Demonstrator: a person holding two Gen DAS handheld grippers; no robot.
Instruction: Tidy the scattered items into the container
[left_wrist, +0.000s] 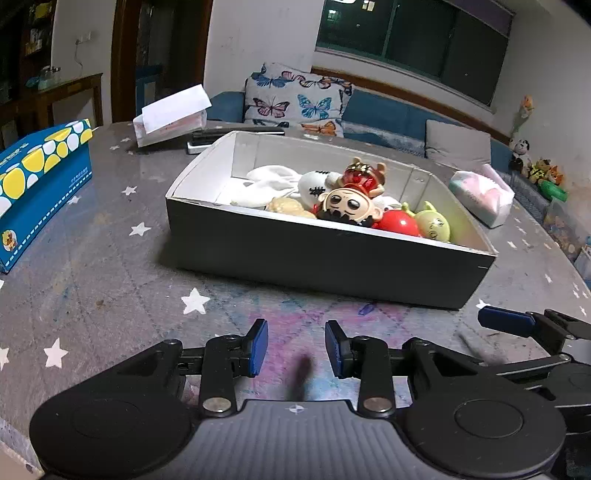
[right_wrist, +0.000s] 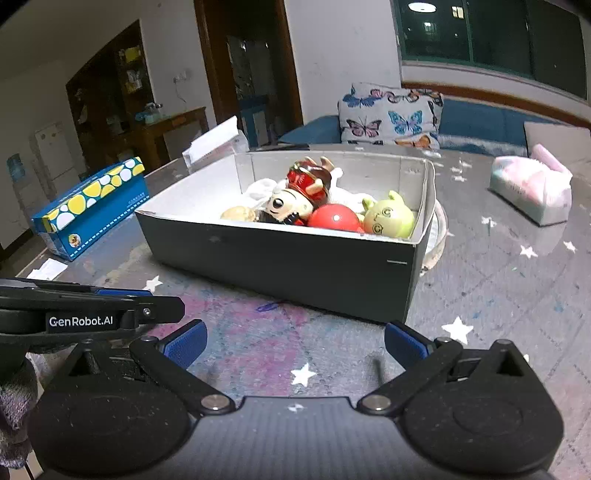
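Note:
A grey cardboard box (left_wrist: 317, 258) with a white inside stands on the table, also in the right wrist view (right_wrist: 280, 258). In it lie a big-headed doll (left_wrist: 349, 206) with a red hat, a red ball (left_wrist: 400, 223), a green figure (left_wrist: 434, 223), a beige toy (left_wrist: 288, 206) and white cloth (left_wrist: 266, 184). The doll (right_wrist: 291, 205), red ball (right_wrist: 334, 218) and green figure (right_wrist: 388, 216) show in the right wrist view too. My left gripper (left_wrist: 296, 347) is open and empty, in front of the box. My right gripper (right_wrist: 295, 341) is wide open and empty, beside it.
A blue tissue box (left_wrist: 37, 184) with yellow dots stands left. A white open box (left_wrist: 170, 114) is at the back. A soft tissue pack (left_wrist: 484, 195) lies right of the box. The grey star-patterned table (left_wrist: 110, 266) has stains. A sofa with a butterfly pillow (left_wrist: 295, 99) is behind.

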